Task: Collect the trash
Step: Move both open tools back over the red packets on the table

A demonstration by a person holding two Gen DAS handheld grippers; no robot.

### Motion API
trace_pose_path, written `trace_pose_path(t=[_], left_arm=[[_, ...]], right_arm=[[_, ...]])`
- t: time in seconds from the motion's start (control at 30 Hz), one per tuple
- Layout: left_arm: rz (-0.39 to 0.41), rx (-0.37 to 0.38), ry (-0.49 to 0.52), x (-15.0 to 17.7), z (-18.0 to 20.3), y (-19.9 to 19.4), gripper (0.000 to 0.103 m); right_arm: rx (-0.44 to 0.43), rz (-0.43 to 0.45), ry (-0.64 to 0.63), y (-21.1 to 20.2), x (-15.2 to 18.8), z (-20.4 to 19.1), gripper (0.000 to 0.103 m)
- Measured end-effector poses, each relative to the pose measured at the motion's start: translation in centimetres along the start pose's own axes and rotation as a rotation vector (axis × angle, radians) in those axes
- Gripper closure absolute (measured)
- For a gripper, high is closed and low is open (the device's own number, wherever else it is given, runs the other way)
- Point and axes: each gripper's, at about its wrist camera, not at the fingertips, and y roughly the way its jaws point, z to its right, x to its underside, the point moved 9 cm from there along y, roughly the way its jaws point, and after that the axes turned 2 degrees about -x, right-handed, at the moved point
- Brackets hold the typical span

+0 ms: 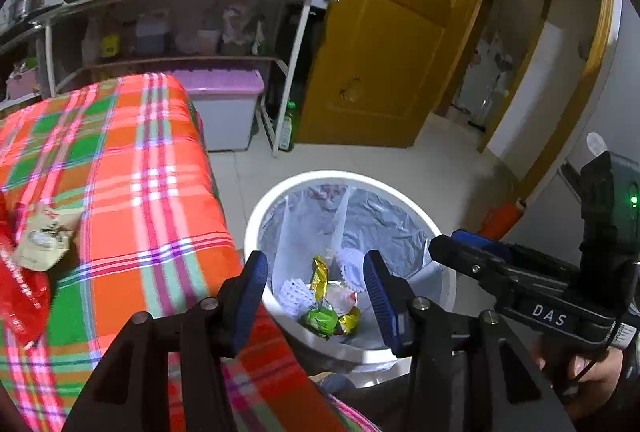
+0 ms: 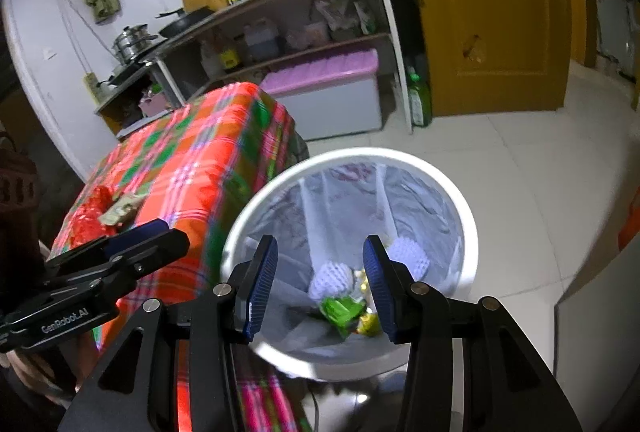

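Left hand-held gripper [image 1: 316,296] and right hand-held gripper [image 2: 320,286] both spread, nothing between the pads. Below them: round white plastic bin [image 1: 276,200] holding a crumpled green wrapper [image 1: 320,320]. Left of both, crumpled beige wrapper [image 1: 40,240] on plaid-covered table [image 1: 152,152].

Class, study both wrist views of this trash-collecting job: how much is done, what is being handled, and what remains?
Done: the lined white bin already holds a green wrapper, gold wrappers and white foam netting. In hand: nothing; the left gripper and right gripper both hang open over the bin with nothing between their pads. Left: a red wrapper and a beige wrapper lie on the plaid tablecloth.
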Motion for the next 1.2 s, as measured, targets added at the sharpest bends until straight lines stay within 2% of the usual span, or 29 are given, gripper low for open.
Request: trace_pose_path(t=[0.63,1.2], left_arm=[[0.139,-0.073,-0.037,0.3,-3.8,-9.3,0.053],[0.186,-0.140,-0.069,1.6,-6.2,-13.0,0.053]], right_arm=[[-0.085,0.048,-0.156,-3.2,0.0,-9.1,0.057],[-0.131,0.058,-0.215,-4.1,0.6,-12.5,0.057]])
